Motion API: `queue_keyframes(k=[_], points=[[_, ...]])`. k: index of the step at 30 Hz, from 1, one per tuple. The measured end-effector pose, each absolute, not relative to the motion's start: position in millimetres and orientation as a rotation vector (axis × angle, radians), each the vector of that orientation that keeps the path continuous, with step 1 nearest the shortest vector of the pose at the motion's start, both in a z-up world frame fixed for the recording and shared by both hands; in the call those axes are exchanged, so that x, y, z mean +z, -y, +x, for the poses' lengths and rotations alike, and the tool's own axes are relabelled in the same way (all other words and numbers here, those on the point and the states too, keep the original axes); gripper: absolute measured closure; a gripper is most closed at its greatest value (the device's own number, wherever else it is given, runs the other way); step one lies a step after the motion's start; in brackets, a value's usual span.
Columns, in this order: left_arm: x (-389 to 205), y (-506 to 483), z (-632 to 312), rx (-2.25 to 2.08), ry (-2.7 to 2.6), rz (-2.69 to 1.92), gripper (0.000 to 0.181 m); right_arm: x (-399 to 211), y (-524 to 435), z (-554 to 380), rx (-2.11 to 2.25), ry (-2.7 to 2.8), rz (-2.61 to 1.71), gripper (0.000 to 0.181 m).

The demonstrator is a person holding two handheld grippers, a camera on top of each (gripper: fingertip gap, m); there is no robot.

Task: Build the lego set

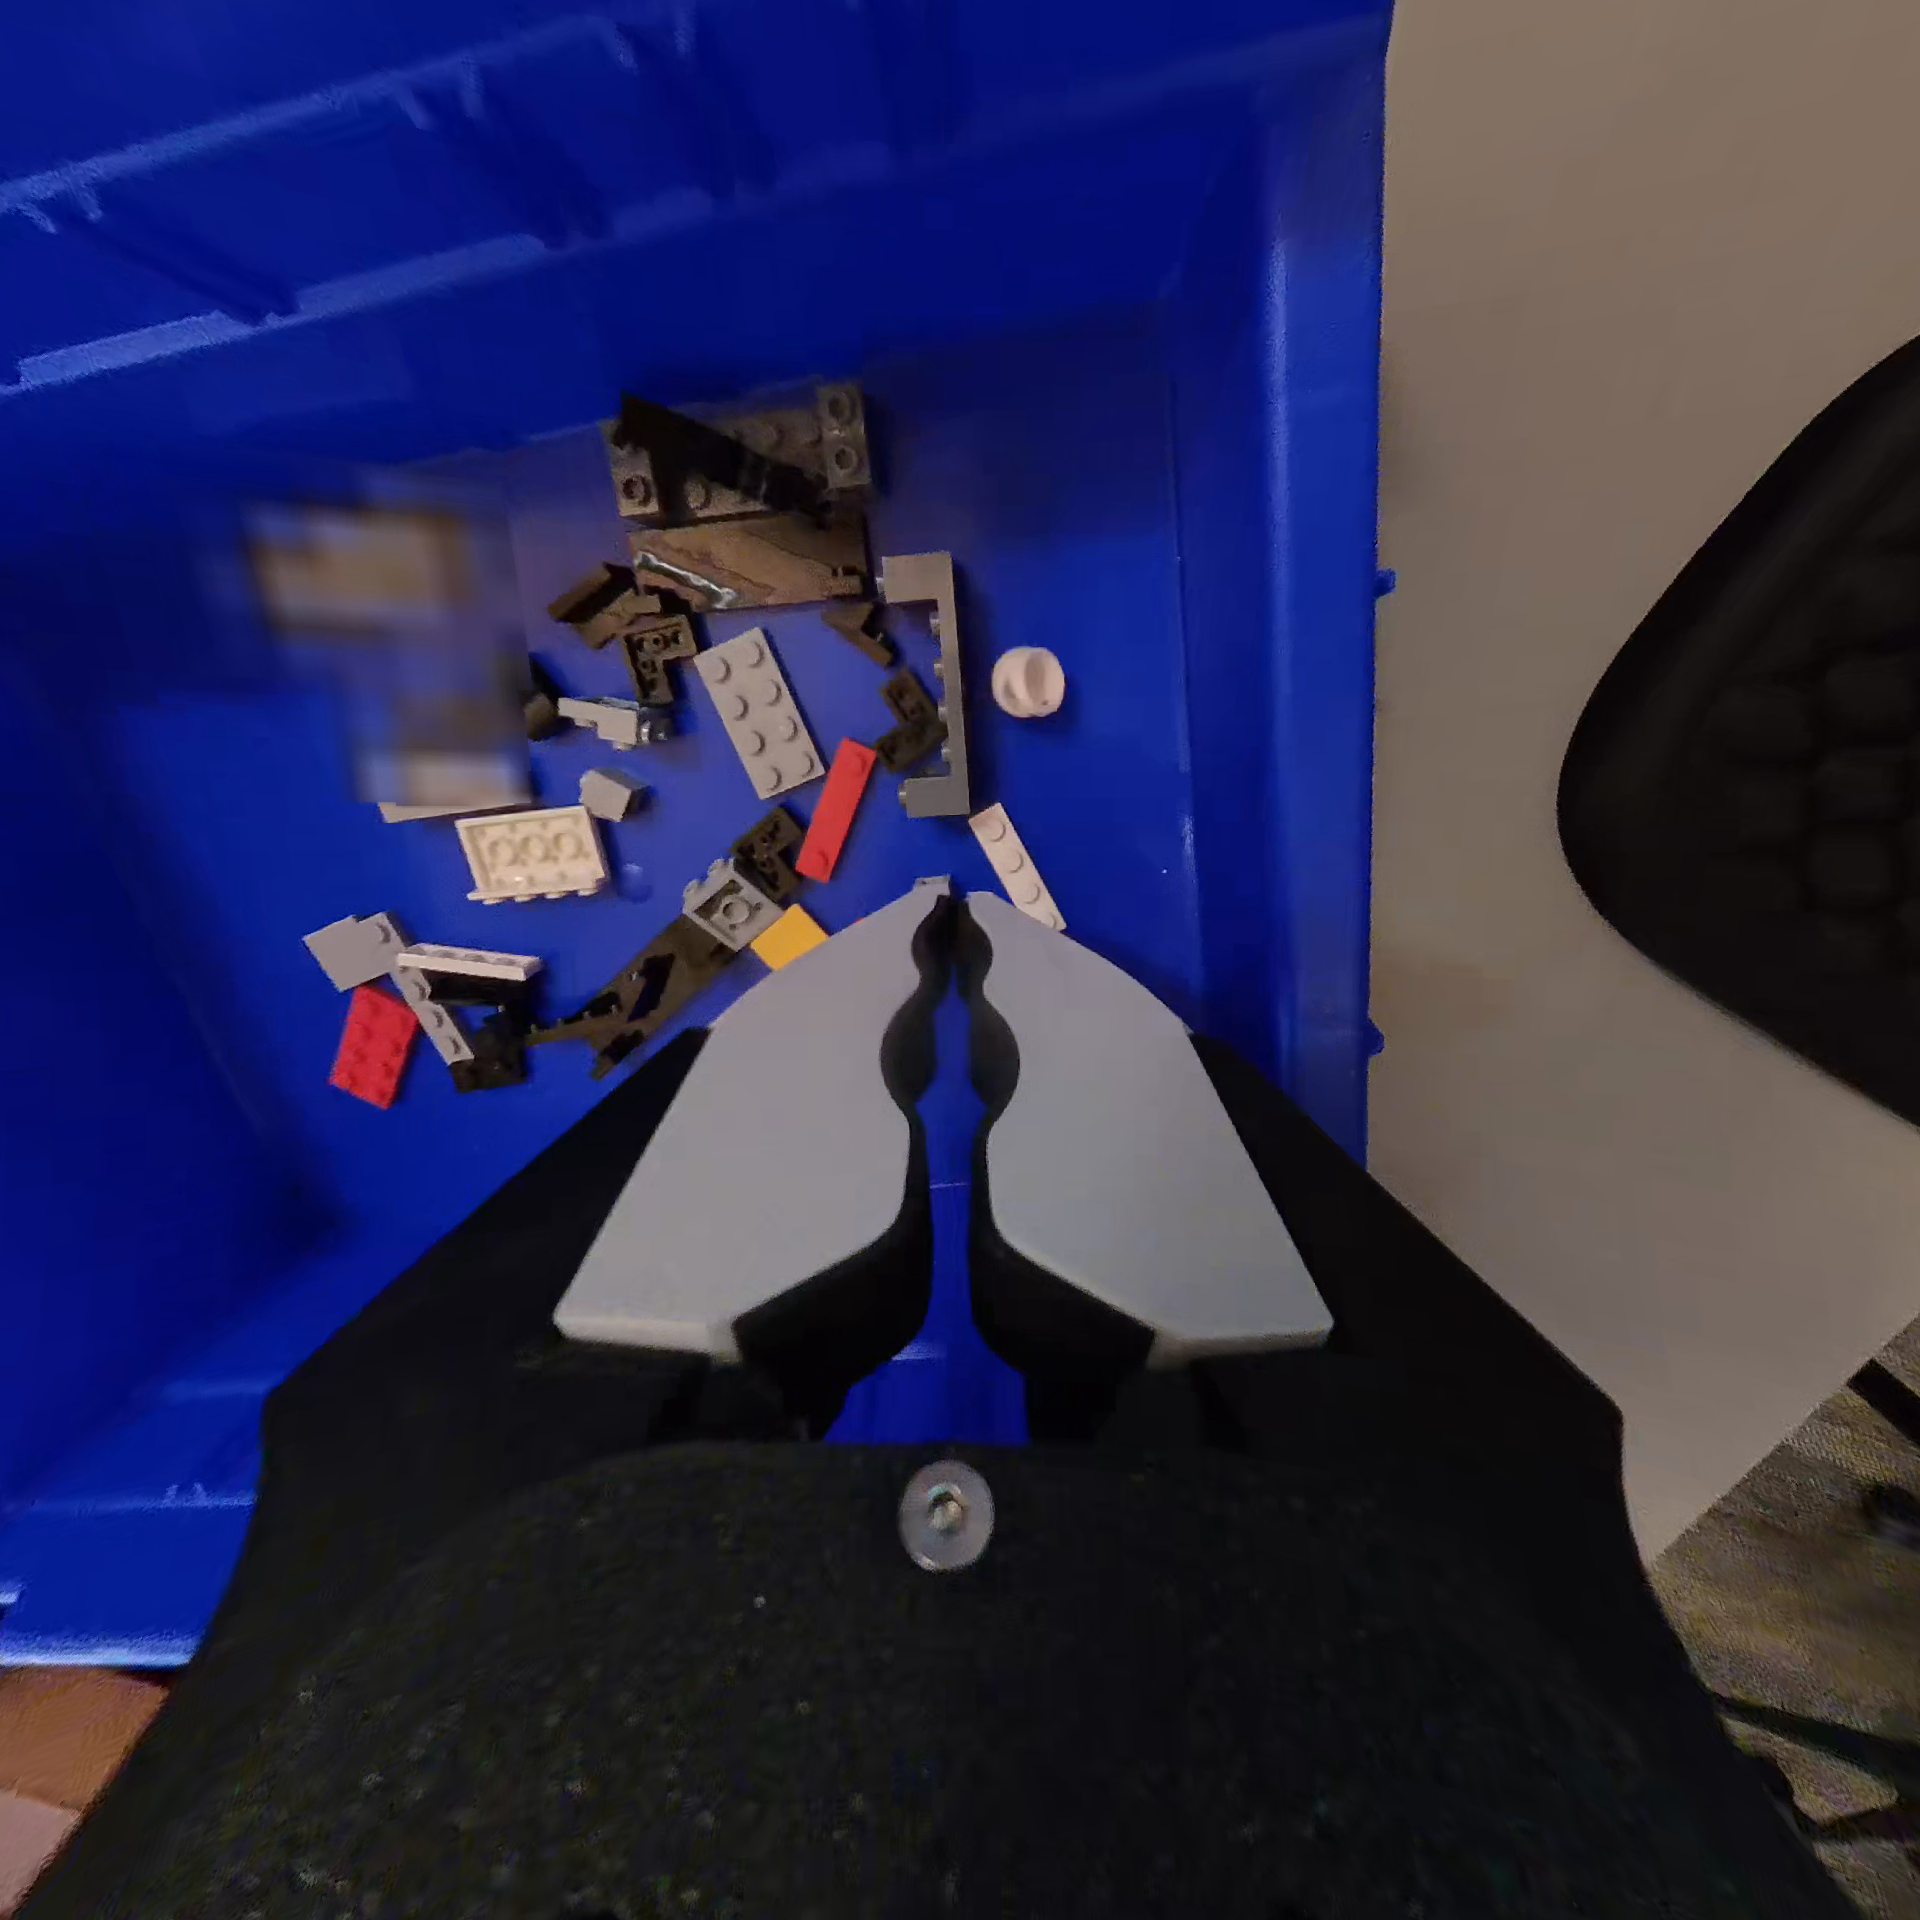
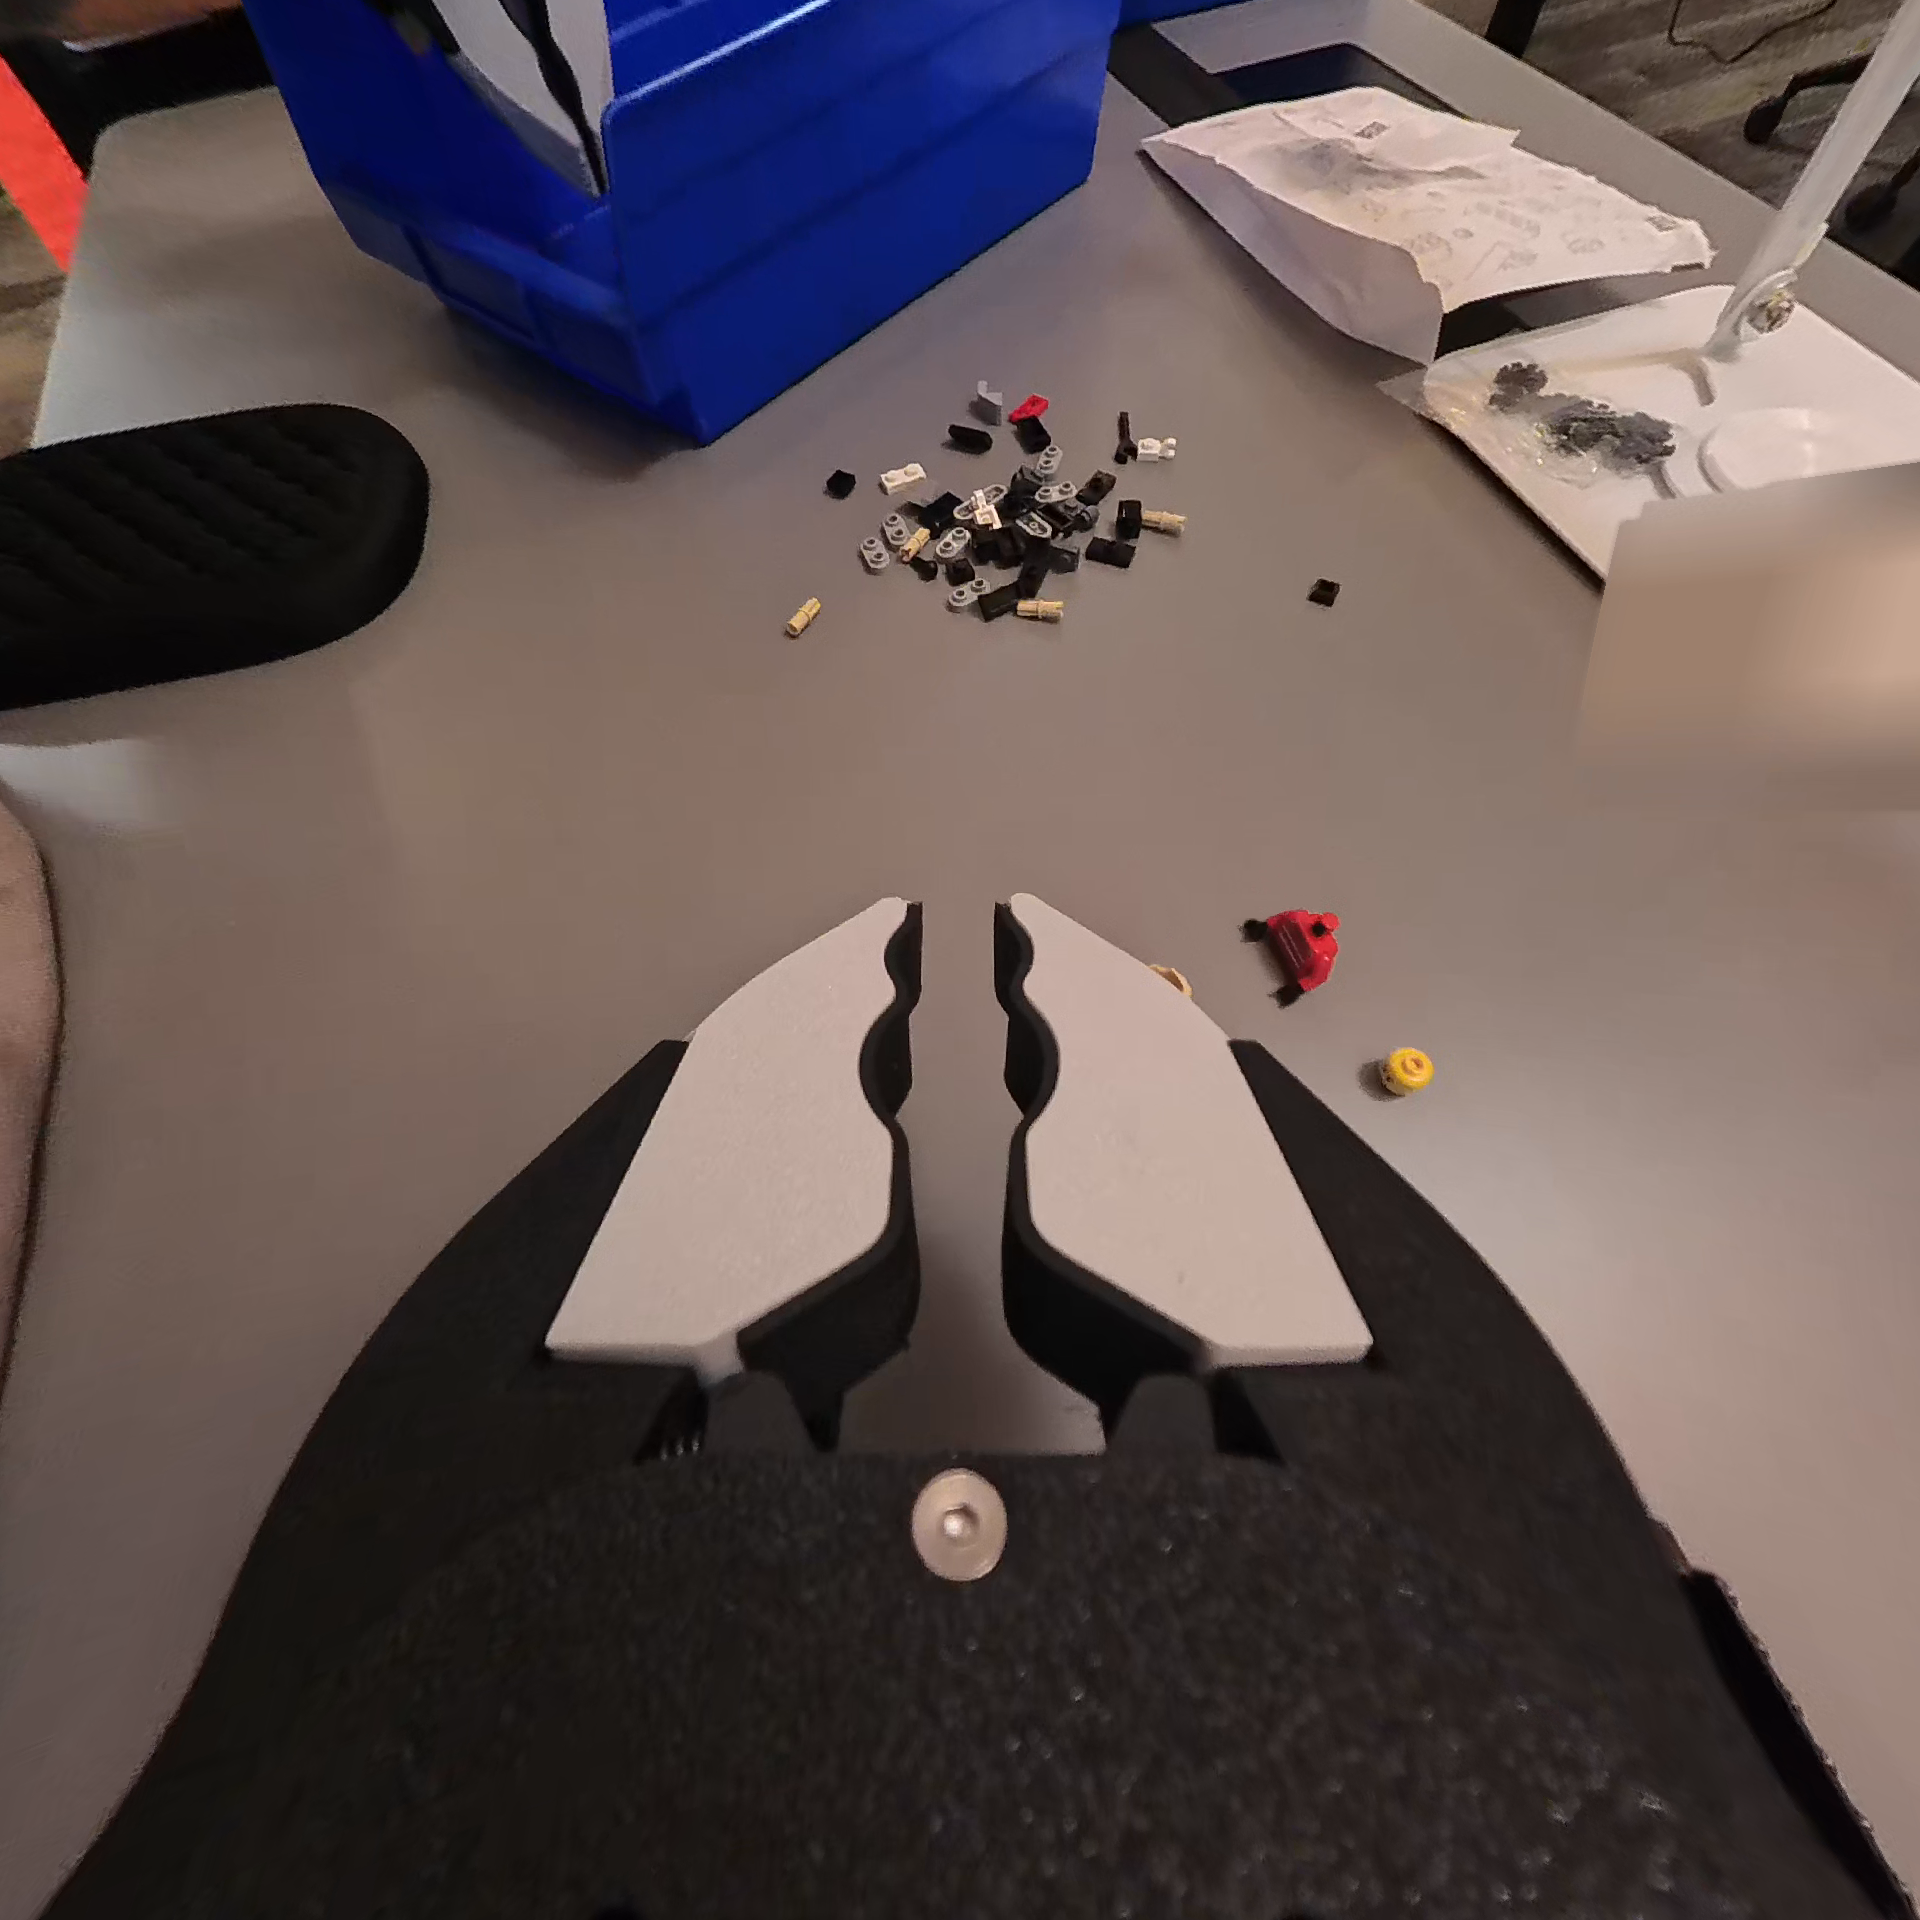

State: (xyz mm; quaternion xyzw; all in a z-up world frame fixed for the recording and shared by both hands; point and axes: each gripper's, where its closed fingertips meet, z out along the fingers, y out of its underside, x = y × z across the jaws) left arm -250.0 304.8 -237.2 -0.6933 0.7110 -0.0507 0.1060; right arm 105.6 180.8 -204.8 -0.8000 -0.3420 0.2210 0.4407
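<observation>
— Reaching into the blue bin (image 1: 1039, 260), our left gripper (image 1: 943, 902) has its fingers pressed together over the lego pieces (image 1: 748, 712).

— Our right gripper (image 2: 957, 909) hovers, fingers spread, over the table (image 2: 623, 779), near the small-parts pile (image 2: 1013, 520).

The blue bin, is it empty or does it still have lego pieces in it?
Not empty. The blue bin holds loose pieces on its floor: a grey plate, red plates, black parts and white ones.

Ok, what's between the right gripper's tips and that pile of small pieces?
Bare grey table in the right wrist view; nothing lies between the right gripper and the pile of small pieces.
</observation>
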Motion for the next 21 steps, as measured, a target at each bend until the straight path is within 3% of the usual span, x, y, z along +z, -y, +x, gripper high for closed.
queue_keyframes(k=[5, 21], points=[[-249.7, -291.9, -237.8, -0.221, -2.162, -1.967, 0.162, -205.3, -181.7, 98.3, 0.557, 0.868, -1.981, 0.168], [-234.5, -303.8, -179.5, -0.225, -2.334, -1.741, 0.161, -204.2, -179.7, 105.6, 0.552, 0.831, -1.977, 0.169]])
